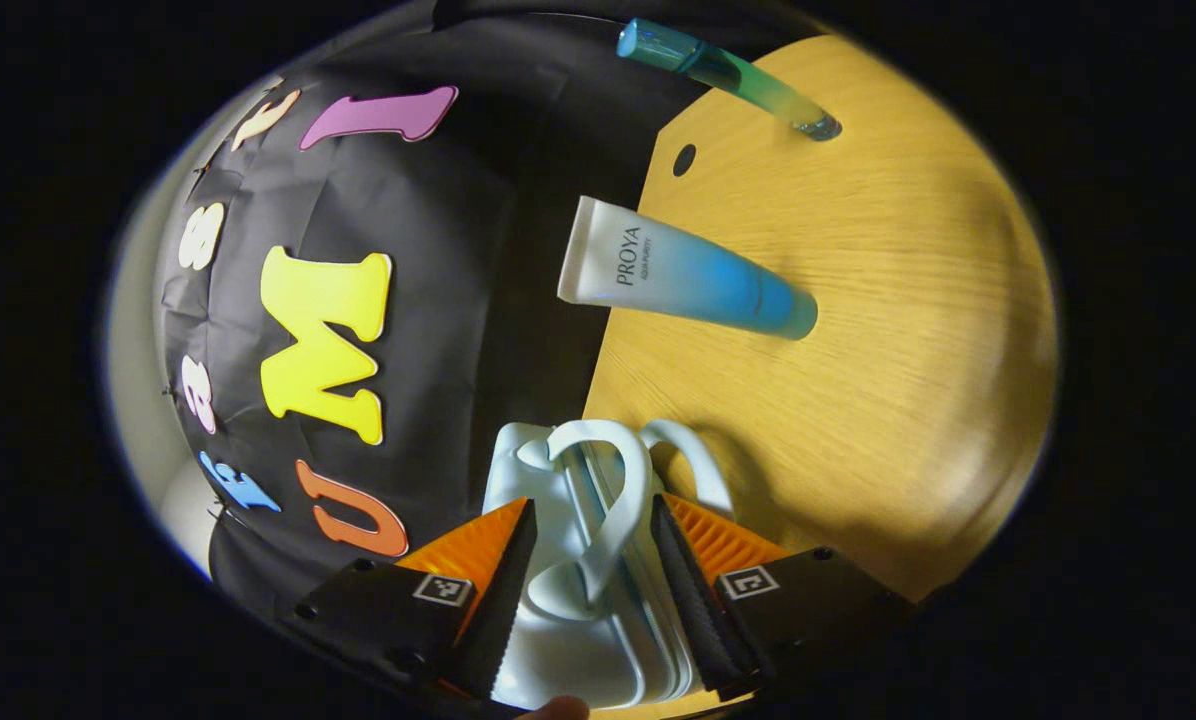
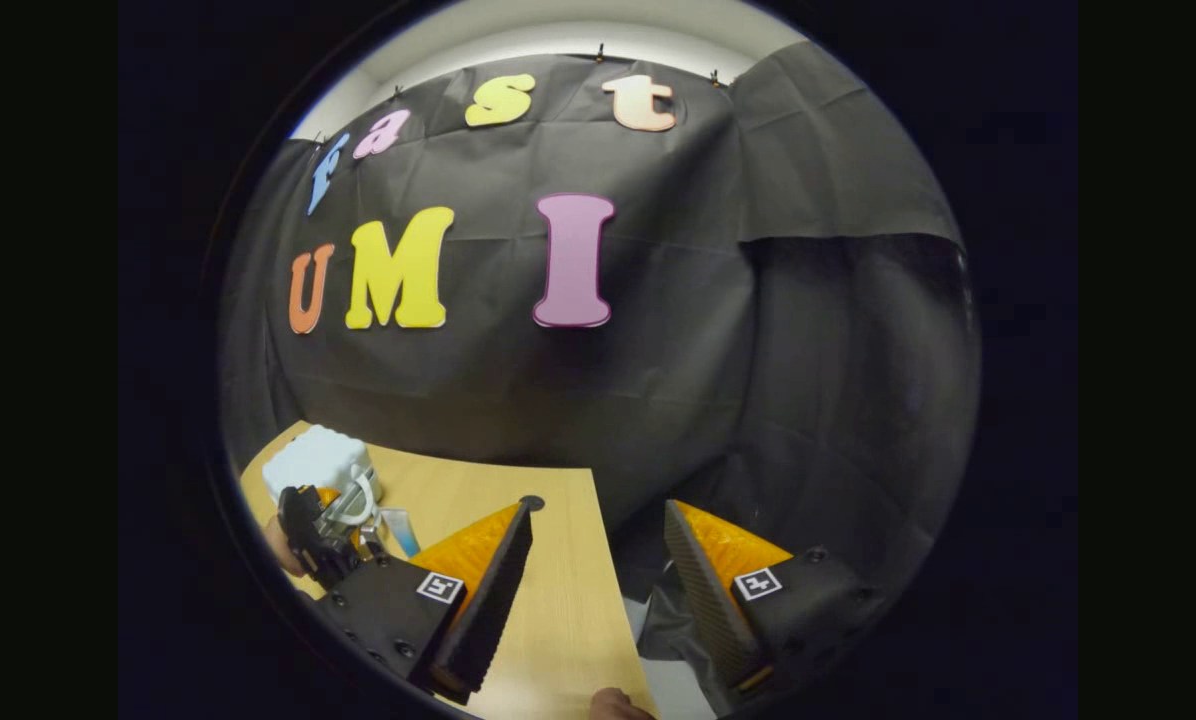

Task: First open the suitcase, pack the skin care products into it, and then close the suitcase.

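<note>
— Starting at the left: left gripper (image 1: 590,560) hanging over the small pale-blue hard-shell suitcase (image 1: 568,640), fingers spread apart, straddling its looped white handle (image 1: 598,500) without pressing on it. Not yet gripping anything, by the look of it.

— Lying which way, that case?

— Sitting at the wooden tabletop's (image 1: 858,350) back-left corner, close against the black cloth wall, handle end facing the tool. Lid apparently down, so opening judged not yet done. Running straight ahead along the fingers' line, meaning a simple closing on the handle or lid edge.

— And the products?

— Resting farther along the same back edge, beyond the case: white-to-blue squeeze tube (image 1: 683,282), then slim teal-to-clear bottle (image 1: 728,75), both lying crosswise to the left tool, well apart from each other.

— Moving rightward?

— Right gripper (image 2: 598,590) hovering past the tabletop's right edge, jaws wide, holding nothing. Seeing from there the suitcase (image 2: 316,462) far off at the opposite corner, with the left tool (image 2: 323,535) beside it.

— Nearer hand, then?

— Left one, plainly; right one standing well away from case and products alike.
</note>
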The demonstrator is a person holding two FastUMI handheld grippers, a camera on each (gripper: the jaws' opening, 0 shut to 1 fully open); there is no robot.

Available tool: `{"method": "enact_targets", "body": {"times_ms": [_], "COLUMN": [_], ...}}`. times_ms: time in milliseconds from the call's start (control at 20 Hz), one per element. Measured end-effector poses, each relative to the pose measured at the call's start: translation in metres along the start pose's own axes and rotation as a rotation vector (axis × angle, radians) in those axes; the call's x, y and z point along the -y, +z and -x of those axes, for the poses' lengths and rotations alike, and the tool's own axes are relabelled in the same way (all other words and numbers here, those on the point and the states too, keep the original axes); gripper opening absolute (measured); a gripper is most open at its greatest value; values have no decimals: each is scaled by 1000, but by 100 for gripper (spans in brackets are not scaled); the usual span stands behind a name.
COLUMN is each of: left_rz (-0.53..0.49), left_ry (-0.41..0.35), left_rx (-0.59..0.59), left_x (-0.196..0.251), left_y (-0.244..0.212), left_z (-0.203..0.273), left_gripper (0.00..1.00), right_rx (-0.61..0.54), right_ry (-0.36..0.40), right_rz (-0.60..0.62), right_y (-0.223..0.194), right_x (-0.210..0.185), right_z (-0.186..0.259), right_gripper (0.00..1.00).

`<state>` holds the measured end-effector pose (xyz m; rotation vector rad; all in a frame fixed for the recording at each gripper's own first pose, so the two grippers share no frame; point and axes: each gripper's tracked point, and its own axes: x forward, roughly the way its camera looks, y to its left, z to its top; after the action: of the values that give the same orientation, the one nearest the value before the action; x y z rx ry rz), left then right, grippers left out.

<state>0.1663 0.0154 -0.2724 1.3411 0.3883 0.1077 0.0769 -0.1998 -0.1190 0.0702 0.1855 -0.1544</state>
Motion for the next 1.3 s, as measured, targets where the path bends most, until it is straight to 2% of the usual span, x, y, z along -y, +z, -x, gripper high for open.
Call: {"method": "enact_targets", "body": {"times_ms": [100,150,200,250,300,350,550,700,900,1000,1300], "left_rz": [-72,-88,-87,-85,-90,-95,-34,71,227,304,457], "left_ry": [16,8,-24,-46,-58,-64,-50,-63,-77,-94,-63], "left_rx": [-20,-29,-44,-45,-42,-35,-1,63,94,112,165], "left_x": [-10,-8,-3,0,0,-2,-16,-43,-85,-105,-179], "left_y": [-3,-5,-8,-9,-7,-4,-9,-9,-19,-32,-89], "left_z": [-6,-7,-8,-9,-9,-7,-1,2,18,27,45], "left_gripper": [69,57,51,36,33,22,7,3,2,3,2], "right_rx": [-7,-13,-18,-17,-12,-9,-1,25,57,77,99], "right_ry": [4,4,4,-1,-4,-9,-38,-60,-85,-91,-121], "right_rz": [4,14,24,33,35,38,55,63,58,46,50], "right_y": [-1,-3,-4,-3,0,2,7,20,36,44,58], "right_x": [-4,-8,-13,-17,-21,-26,-50,-71,-102,-119,-172], "right_z": [1,3,4,7,9,12,27,38,53,56,58], "right_gripper": [79,79,79,79,79,80,80,79,79,79,80]}}
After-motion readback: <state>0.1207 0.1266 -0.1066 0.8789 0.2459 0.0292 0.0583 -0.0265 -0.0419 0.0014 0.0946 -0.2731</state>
